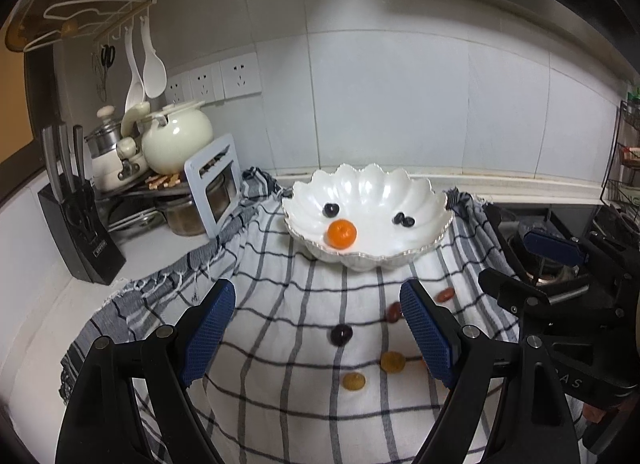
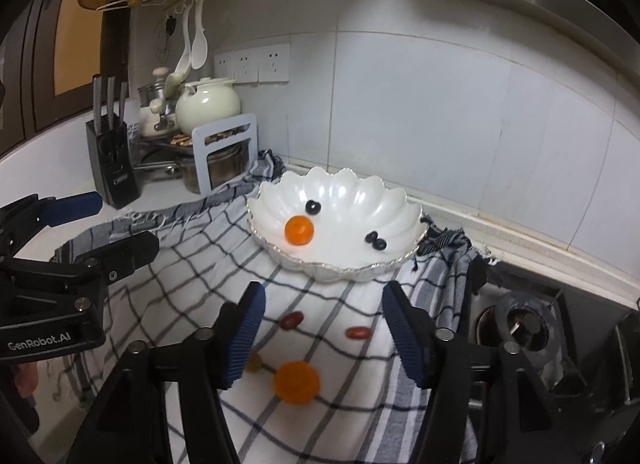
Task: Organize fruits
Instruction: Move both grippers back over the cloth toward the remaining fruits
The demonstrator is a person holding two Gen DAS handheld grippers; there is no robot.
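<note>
- Closest in, the left gripper (image 1: 316, 316) hangs over the checked cloth (image 1: 280, 404) with its blue pads spread wide and nothing between them; a dark grape (image 1: 341, 334) lies on the cloth in the gap, and two amber fruits (image 1: 353, 381) lie nearer the camera, all untouched.
- Beside it, the right gripper (image 2: 322, 316) also stands parted and empty, its pads pressing on nothing; a loose orange (image 2: 296, 381) sits on the cloth low between its fingers, slightly toward the left one.
- Two reddish oblong fruits (image 2: 357, 332) lie a little farther out on the cloth, well apart from each other and ahead of the right gripper's tips.
- Farther on, the white scalloped bowl (image 2: 400, 200) rests on the cloth, holding a small orange (image 2: 299, 230) near its front left, one dark berry (image 2: 313, 207) behind that, and a pair of dark berries (image 2: 377, 241) toward the right.
- The fruit looks small, round or oval, glossy and whole.
- To the right, the cloth's bunched edge drops beside a gas burner (image 2: 524, 320); to the left, bare white counter runs to a knife block (image 2: 112, 168) and stacked pots (image 2: 208, 104).
- Behind the bowl, the counter ends at the tiled wall (image 2: 440, 104), so open room lies mostly on the cloth between grippers and bowl.
</note>
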